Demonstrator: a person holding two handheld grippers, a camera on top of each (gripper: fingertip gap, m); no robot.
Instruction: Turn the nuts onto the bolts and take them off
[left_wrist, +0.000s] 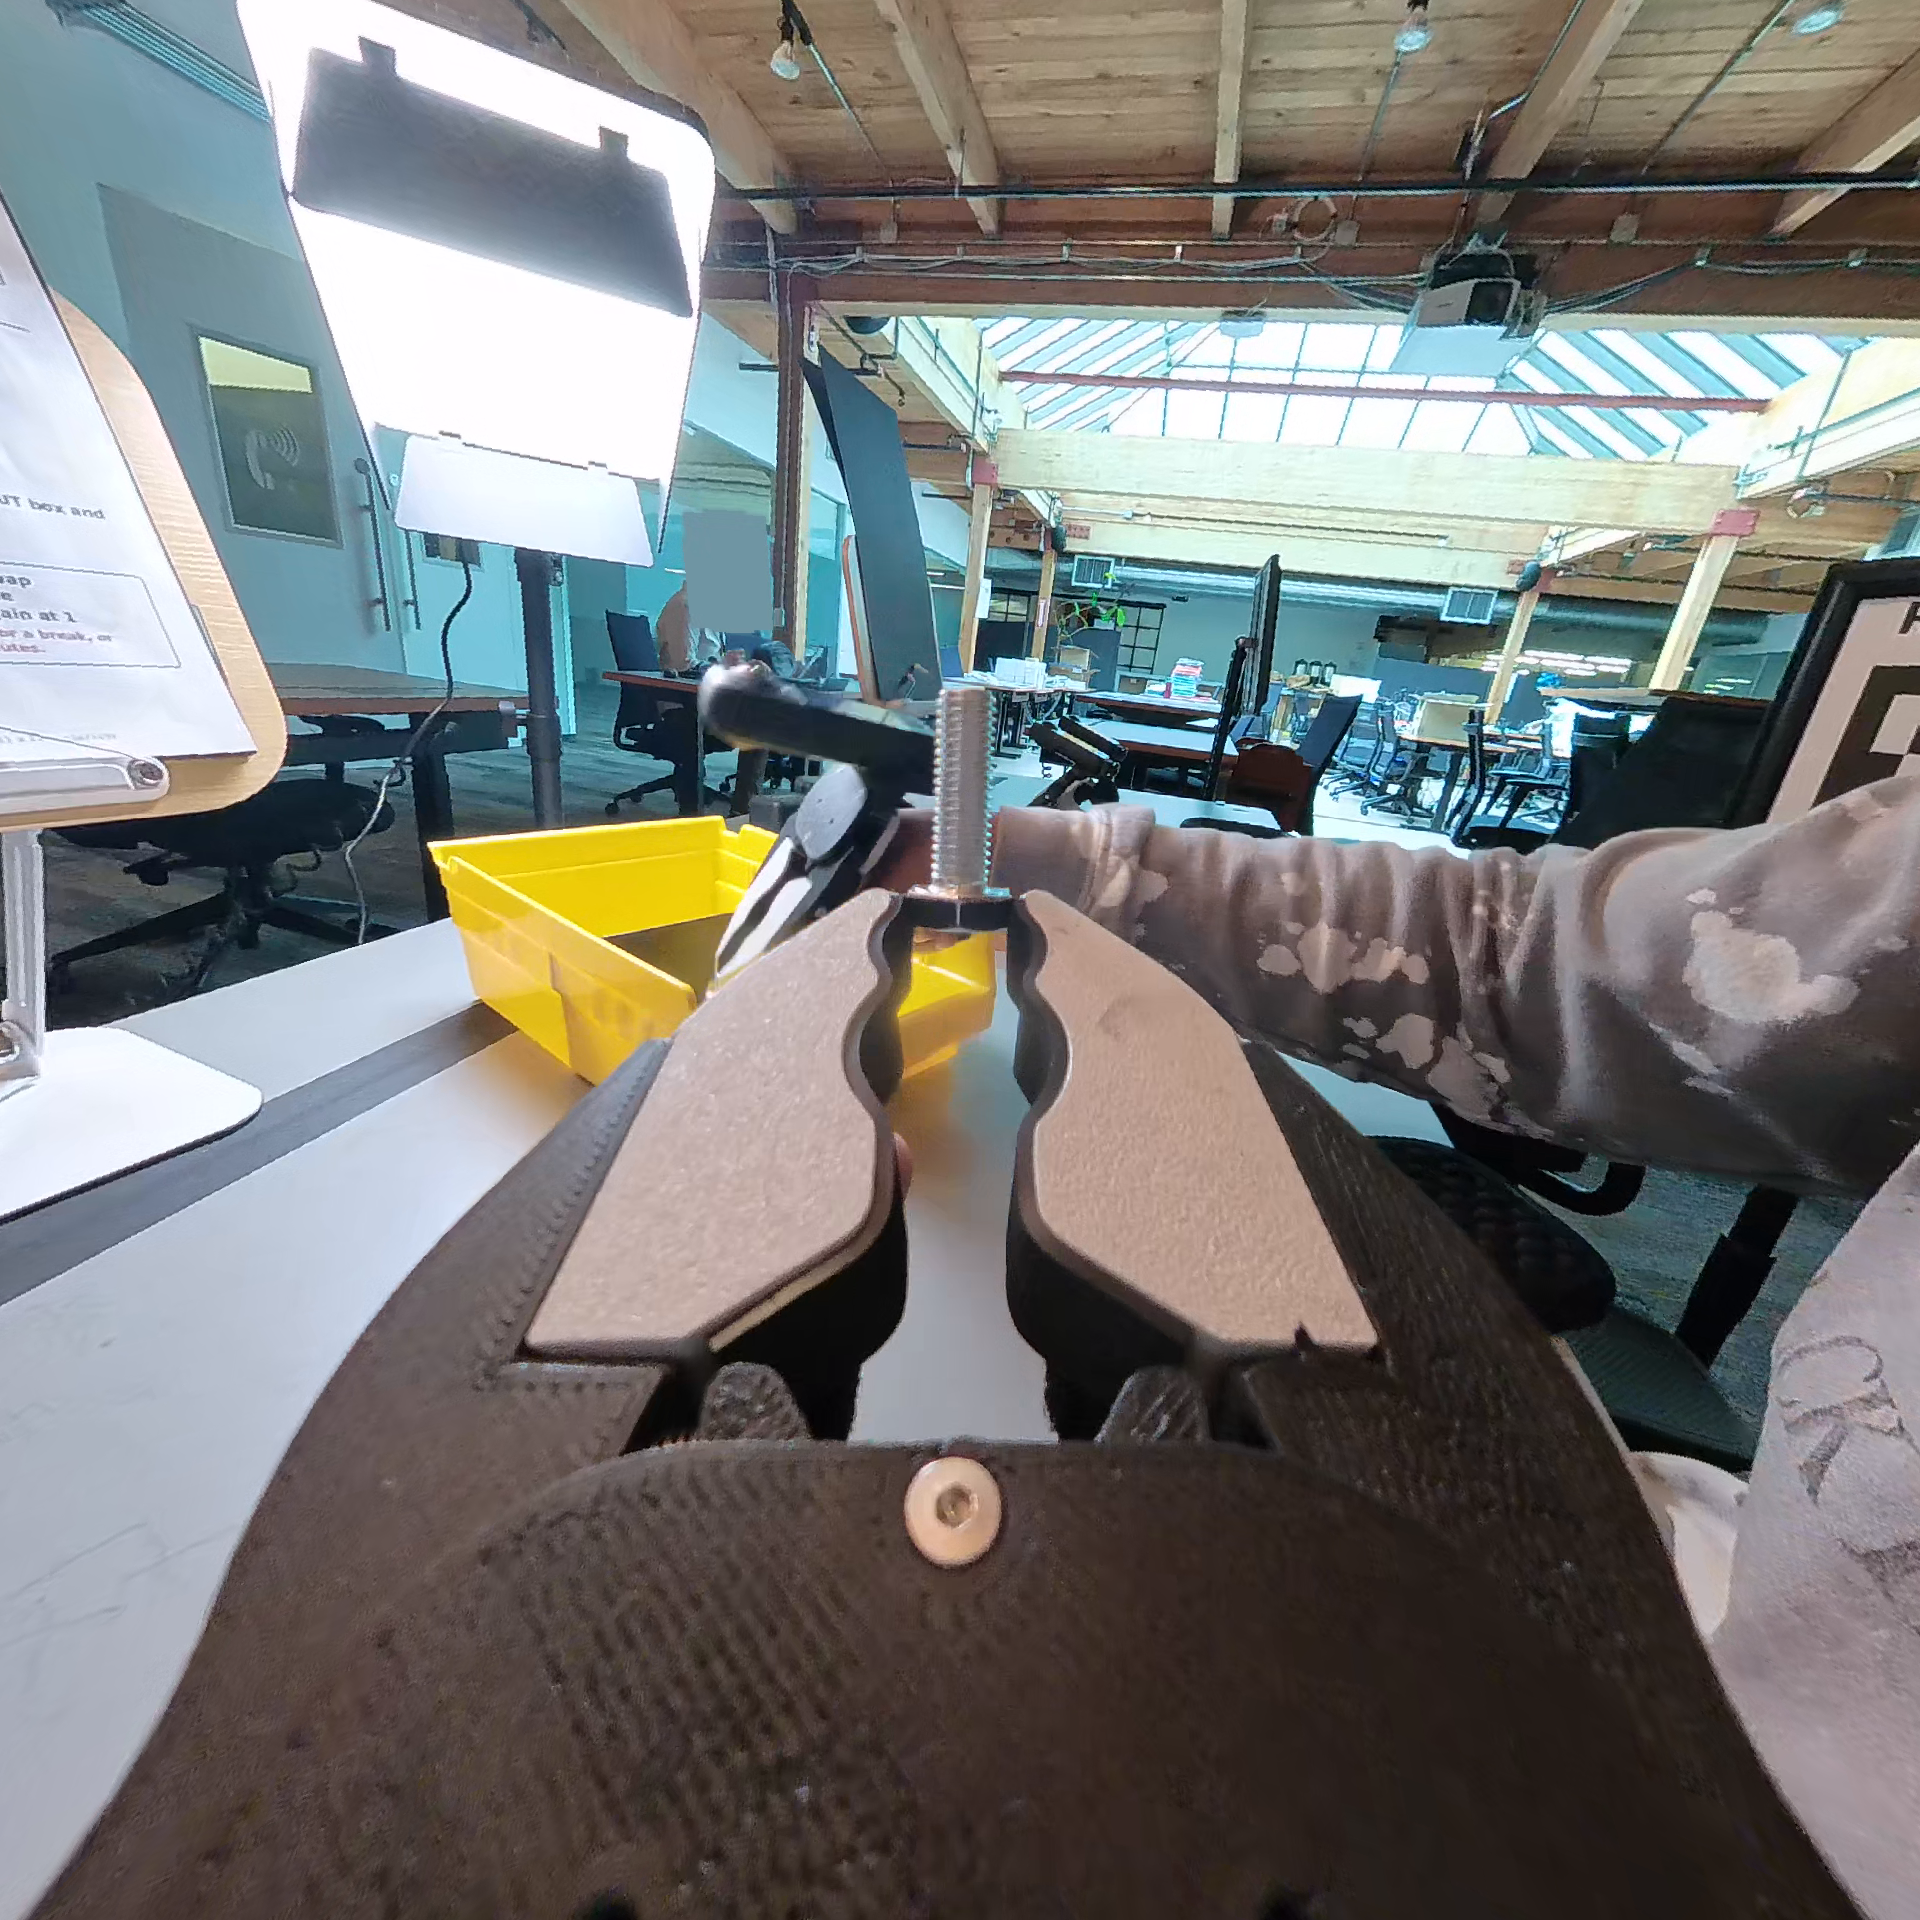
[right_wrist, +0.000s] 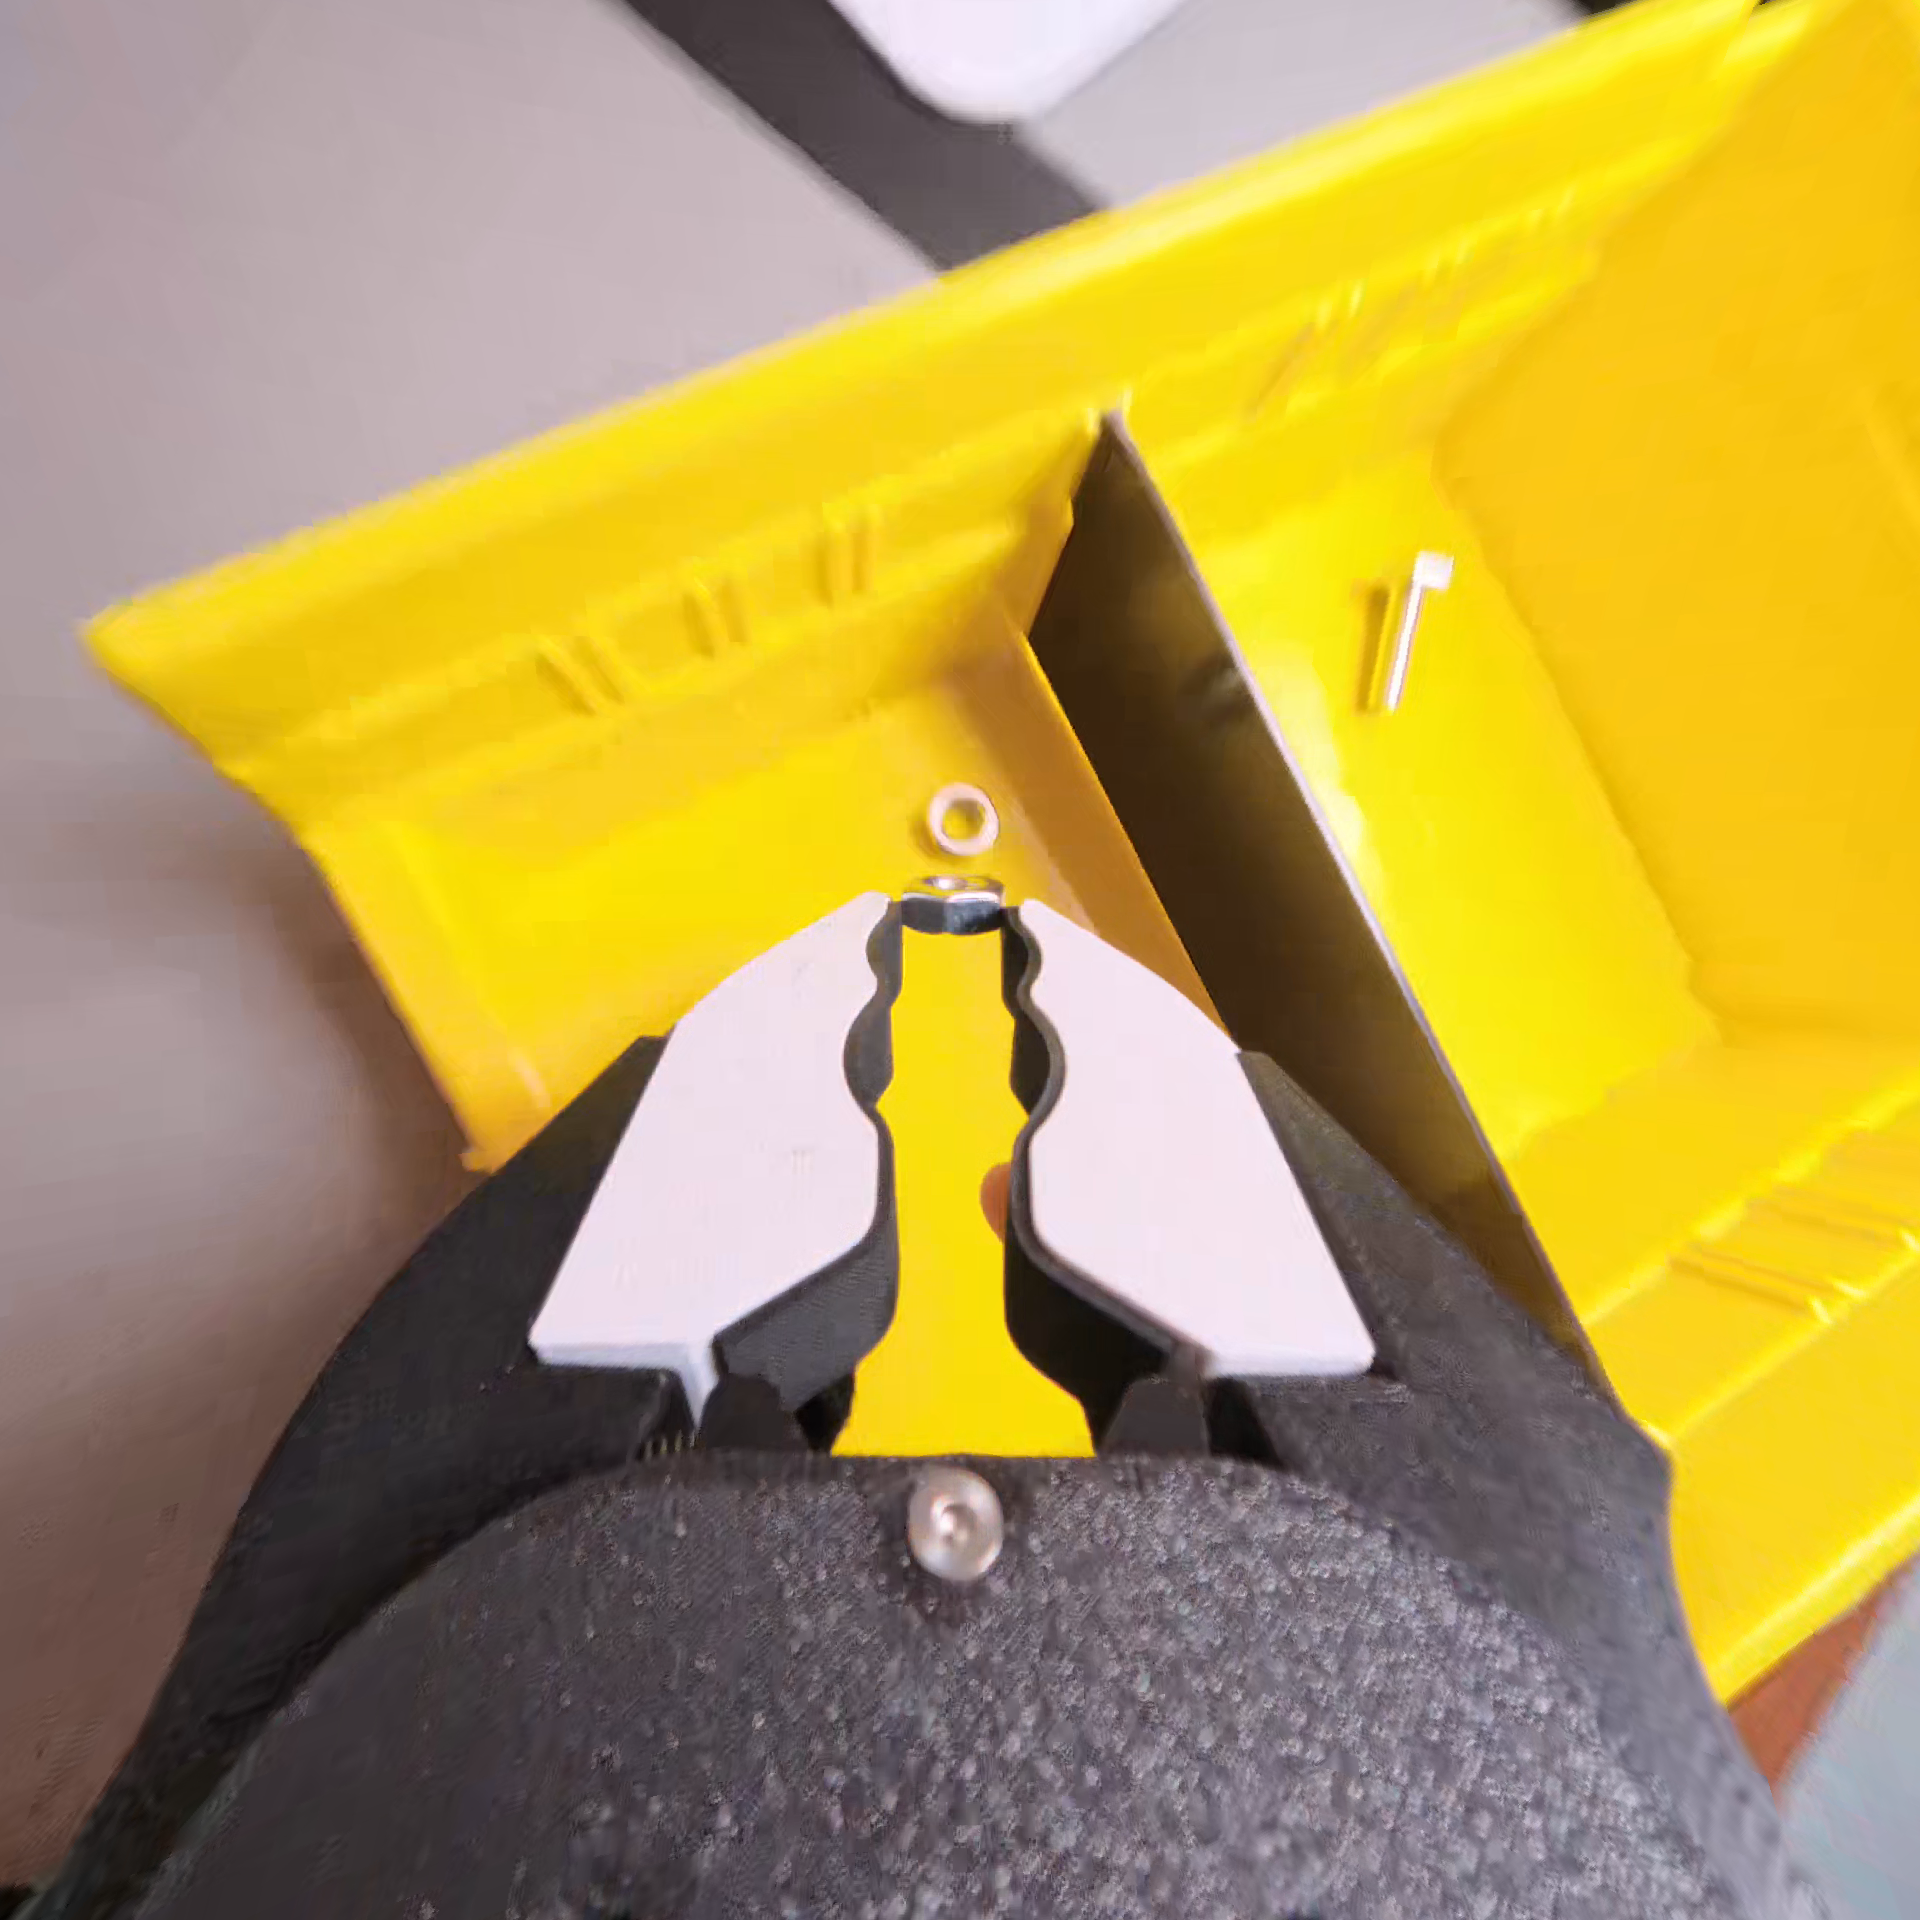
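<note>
My left gripper is shut on the head of a silver bolt, which stands upright with its threads up. My right gripper is shut on a silver hex nut and holds it above the yellow bin. It also shows in the left wrist view, just left of the bolt, pointing down over the bin. A second small nut lies on the bin floor in the left compartment. A small bolt lies in the right compartment.
A black divider splits the bin. The bin sits on a grey table with a dark stripe. A white stand base with a clipboard stands at the left. A person's sleeved arm reaches in from the right. My right fingertips sit around 35 cm from my left ones.
</note>
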